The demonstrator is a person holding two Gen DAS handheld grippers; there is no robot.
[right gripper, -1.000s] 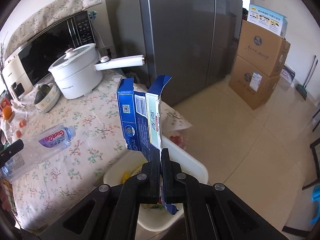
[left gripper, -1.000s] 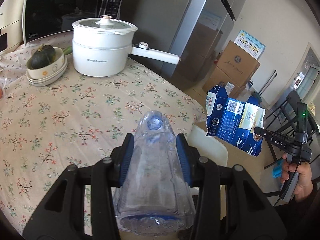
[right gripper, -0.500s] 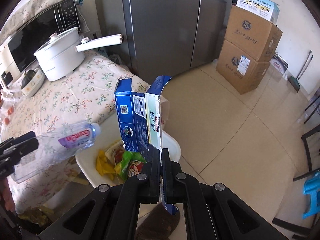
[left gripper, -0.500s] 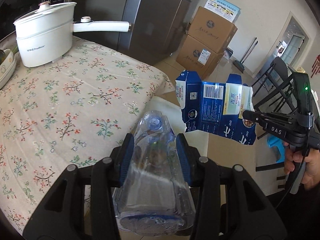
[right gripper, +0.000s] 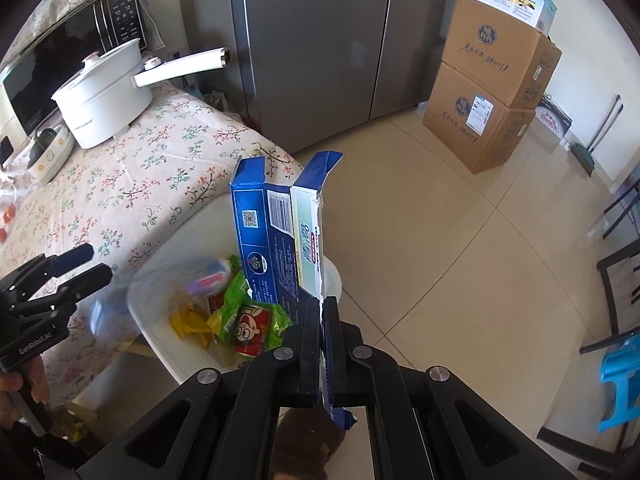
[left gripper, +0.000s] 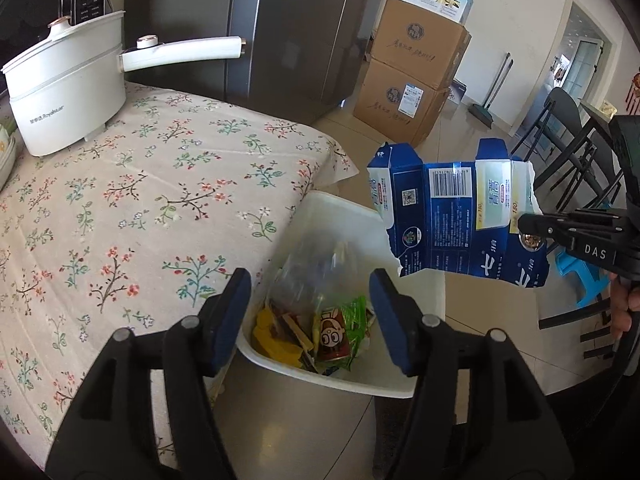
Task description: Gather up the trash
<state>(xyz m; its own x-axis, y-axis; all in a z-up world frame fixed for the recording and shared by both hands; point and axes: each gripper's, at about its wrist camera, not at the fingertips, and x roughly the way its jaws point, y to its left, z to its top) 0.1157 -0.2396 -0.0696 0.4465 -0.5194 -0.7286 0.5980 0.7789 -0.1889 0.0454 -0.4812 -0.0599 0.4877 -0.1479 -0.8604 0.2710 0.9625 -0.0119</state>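
Note:
My left gripper point(left gripper: 310, 304) is open and empty above the white trash bin point(left gripper: 432, 292) beside the table. A clear plastic bottle point(left gripper: 308, 268), blurred, is dropping into the bin onto snack wrappers point(left gripper: 332, 332). My right gripper point(right gripper: 322, 312) is shut on a flattened blue carton point(right gripper: 280, 236) and holds it upright over the bin point(right gripper: 160, 320). In the left wrist view the carton point(left gripper: 456, 224) hangs above the bin's right rim. The left gripper point(right gripper: 76, 266) also shows in the right wrist view, open, with the blurred bottle point(right gripper: 200, 280) in the bin.
A floral-cloth table point(left gripper: 120, 208) holds a white electric pot point(left gripper: 68, 92) with a long handle. A grey fridge point(right gripper: 320, 40) and stacked cardboard boxes point(right gripper: 492, 92) stand behind. Black chairs point(left gripper: 568, 160) and a blue stool point(right gripper: 620, 380) stand on the tiled floor to the right.
My left gripper has opened and let go of the plastic bottle, which falls into the bin. Both grippers have moved further over the bin. The right gripper still holds the carton.

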